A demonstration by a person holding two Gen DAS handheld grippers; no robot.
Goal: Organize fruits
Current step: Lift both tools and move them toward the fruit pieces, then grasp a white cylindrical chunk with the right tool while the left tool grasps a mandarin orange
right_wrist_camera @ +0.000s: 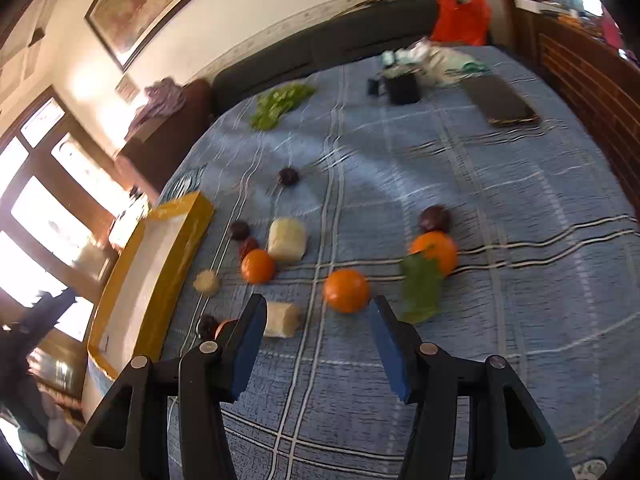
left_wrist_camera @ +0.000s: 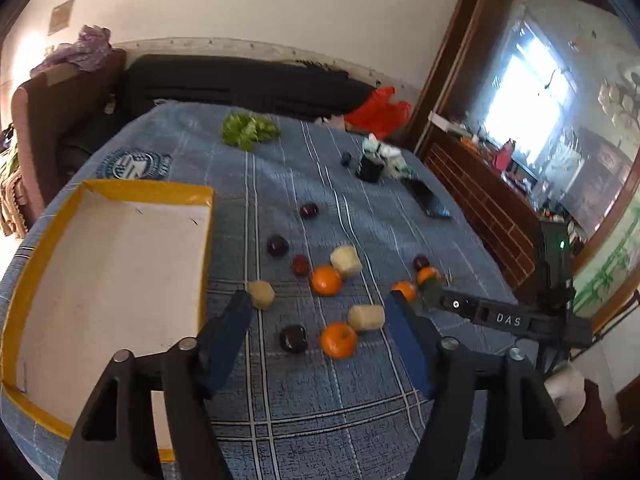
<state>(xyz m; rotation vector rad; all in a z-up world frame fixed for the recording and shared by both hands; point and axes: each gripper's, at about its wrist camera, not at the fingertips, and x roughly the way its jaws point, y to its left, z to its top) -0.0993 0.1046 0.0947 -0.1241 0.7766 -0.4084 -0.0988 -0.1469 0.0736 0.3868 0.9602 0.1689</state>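
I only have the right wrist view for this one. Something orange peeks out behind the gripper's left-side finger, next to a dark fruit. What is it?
Observer: In the left wrist view it is a whole orange, lying close beside the dark fruit.
Operator: Is there anything in the yellow tray yet?
Observer: No fruit shows on the white floor of the tray, but the left gripper hides its near corner.
Operator: Is that gripper holding something?
Observer: No, its jaws are open and grip nothing.
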